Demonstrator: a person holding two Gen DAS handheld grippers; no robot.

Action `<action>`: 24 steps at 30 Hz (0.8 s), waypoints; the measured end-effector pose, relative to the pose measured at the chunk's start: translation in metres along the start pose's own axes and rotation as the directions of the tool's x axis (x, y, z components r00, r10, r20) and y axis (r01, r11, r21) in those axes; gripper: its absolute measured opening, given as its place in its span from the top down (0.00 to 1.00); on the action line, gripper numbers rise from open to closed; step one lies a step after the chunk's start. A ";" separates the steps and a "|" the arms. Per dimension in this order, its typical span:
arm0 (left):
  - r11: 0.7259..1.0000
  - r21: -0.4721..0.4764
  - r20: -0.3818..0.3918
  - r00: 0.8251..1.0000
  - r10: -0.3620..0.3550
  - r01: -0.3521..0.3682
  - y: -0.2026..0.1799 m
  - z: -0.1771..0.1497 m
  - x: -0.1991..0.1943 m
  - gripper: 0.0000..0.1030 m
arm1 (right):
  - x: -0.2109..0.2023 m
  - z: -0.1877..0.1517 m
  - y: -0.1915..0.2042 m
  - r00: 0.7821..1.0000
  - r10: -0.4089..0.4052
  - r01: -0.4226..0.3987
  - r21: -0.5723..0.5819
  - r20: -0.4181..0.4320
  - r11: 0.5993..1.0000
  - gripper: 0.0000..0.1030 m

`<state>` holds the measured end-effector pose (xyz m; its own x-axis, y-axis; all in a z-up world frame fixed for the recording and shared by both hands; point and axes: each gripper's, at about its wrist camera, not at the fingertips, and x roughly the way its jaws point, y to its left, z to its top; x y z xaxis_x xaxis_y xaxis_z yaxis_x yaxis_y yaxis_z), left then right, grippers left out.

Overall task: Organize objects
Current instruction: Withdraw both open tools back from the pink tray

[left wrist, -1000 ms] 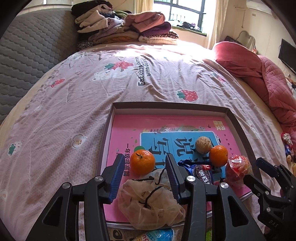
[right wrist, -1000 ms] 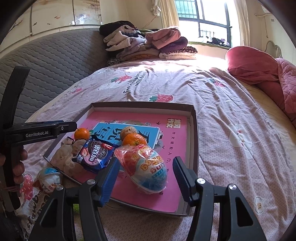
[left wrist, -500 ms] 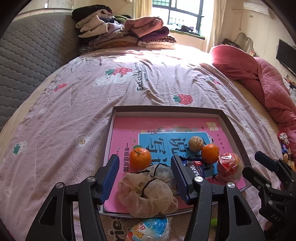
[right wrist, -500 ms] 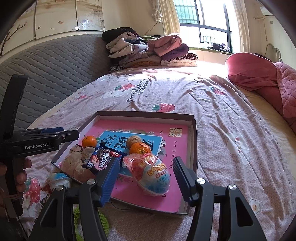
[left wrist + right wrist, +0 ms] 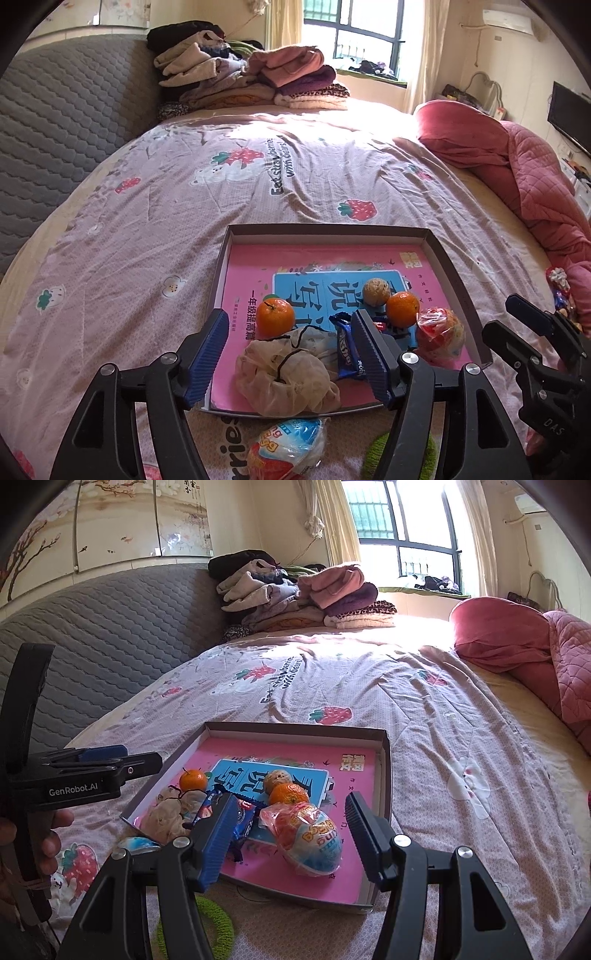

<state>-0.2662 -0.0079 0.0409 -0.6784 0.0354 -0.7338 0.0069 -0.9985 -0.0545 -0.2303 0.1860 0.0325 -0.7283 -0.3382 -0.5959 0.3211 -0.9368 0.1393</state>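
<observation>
On the bed [image 5: 184, 206], covered by a pink strawberry-print sheet, lies a shallow cardboard tray [image 5: 448, 266] lined with a pink book cover [image 5: 295, 258]. Left tongs [image 5: 291, 350]: jaws wide, having just been opening, with nothing pressed between the blue pads; they hover above the near edge of the tray, framing a crumpled beige mesh bag [image 5: 286, 373] that rests inside the tray, untouched by either pad. Just beyond the bag sits an orange [image 5: 276, 313]; a dark blue snack packet [image 5: 347, 349] lies beside the bag on its right. Farther right stand a walnut [image 5: 376, 291] and a second orange [image 5: 402, 309], close together, with a wrapped egg-shaped toy [image 5: 439, 332] at the right side of the tray. Right tongs [image 5: 291, 834]: jaws wide, holding nothing, poised above that same egg-shaped toy [image 5: 306, 840], which lies in the tray between but clear of the pads. Outside the tray, on the sheet near its front edge, lie a second wrapped egg toy [image 5: 288, 443] and a green knitted ring [image 5: 218, 919]. A hand [image 5: 37, 834] grips the left tool's handle at the left margin of the right-wrist view. Folded clothes [image 5: 243, 81] are stacked at the far end of the bed; a red quilt [image 5: 517, 177] lies along its right side.
</observation>
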 end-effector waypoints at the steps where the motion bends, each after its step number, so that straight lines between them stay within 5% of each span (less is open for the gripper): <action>1: 1.000 0.001 0.005 1.000 0.002 -0.002 0.000 0.000 -0.003 0.31 | -0.002 0.001 0.000 1.000 0.002 -0.002 0.001 0.004 1.000 0.42; 24: 1.000 -0.015 0.067 0.998 -0.010 0.011 -0.004 -0.018 -0.053 0.30 | -0.038 0.004 0.015 0.998 0.033 -0.033 0.009 0.061 0.999 0.41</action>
<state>-0.2170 -0.0046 0.0676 -0.7261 0.0429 -0.6862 0.0097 -0.9973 -0.0727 -0.2001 0.1845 0.0604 -0.7530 -0.3735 -0.5418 0.3397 -0.9258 0.1660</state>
